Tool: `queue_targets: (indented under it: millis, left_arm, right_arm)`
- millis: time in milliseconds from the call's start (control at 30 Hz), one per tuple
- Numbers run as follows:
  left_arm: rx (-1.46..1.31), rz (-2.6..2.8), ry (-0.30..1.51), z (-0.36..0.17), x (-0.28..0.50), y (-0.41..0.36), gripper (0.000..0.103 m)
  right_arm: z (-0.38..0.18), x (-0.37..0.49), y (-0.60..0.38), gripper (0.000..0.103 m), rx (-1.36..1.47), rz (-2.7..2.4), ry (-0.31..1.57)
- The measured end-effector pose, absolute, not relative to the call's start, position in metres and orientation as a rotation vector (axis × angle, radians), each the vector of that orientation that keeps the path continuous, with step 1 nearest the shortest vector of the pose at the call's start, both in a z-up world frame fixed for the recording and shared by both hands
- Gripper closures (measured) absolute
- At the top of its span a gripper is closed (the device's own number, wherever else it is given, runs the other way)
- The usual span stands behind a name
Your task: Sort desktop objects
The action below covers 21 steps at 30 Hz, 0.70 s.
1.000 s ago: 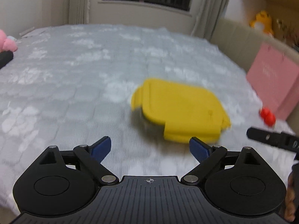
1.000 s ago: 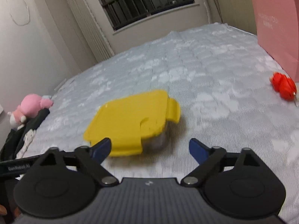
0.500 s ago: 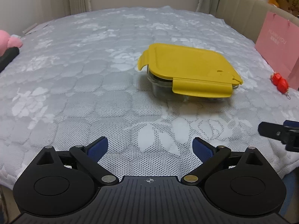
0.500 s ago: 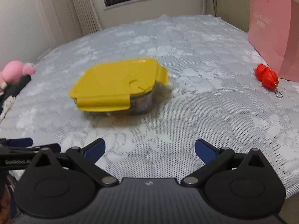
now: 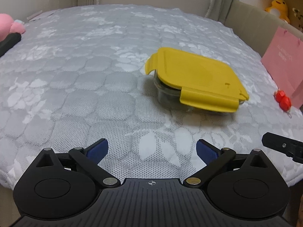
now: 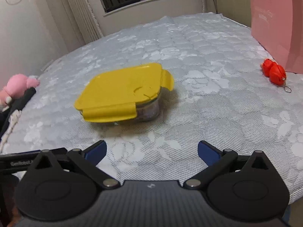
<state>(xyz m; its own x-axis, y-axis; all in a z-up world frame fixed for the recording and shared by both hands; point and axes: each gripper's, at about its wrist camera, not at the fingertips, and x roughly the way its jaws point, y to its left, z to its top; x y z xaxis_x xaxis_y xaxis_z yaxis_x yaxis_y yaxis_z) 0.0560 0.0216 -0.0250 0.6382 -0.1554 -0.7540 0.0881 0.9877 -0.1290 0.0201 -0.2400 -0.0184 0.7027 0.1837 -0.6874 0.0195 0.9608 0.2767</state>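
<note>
Yellow-lidded container [image 5: 197, 83] is seen resting on the grey-white patterned bedspread [image 5: 75, 75], near its middle, with the lid on and one side flap hanging over a clear glass base. The left gripper [image 5: 152, 148] is held short of it, its jaws opening and already spread wide with only bedspread between them. The right gripper [image 6: 151, 150] is likewise held back with its jaws wide and nothing gripped. A red keychain toy [image 6: 273, 71] is seen well apart from the container, just beside a pink paper bag [image 6: 276, 24]. A pink plush toy [image 6: 15, 88] is found at the bed's far left edge.
</note>
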Motion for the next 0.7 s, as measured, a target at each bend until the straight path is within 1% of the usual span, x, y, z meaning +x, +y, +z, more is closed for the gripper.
queue_targets:
  millis: [267,533,700]
  left_arm:
    - [-0.049,-0.133,0.806,-0.007,0.060,0.009,0.000]
    - [0.004,-0.135,0.824,-0.017,0.061,-0.002,0.000]
    - [-0.047,-0.123,0.807,-0.019,0.061,0.004,0.000]
  right_arm:
    - [-0.008,0.034,-0.231,0.000,0.252,0.090,0.789]
    - [-0.023,0.039,-0.226,0.000,0.257,0.104,0.832]
    - [-0.025,0.040,-0.229,0.000,0.273,0.094,0.832]
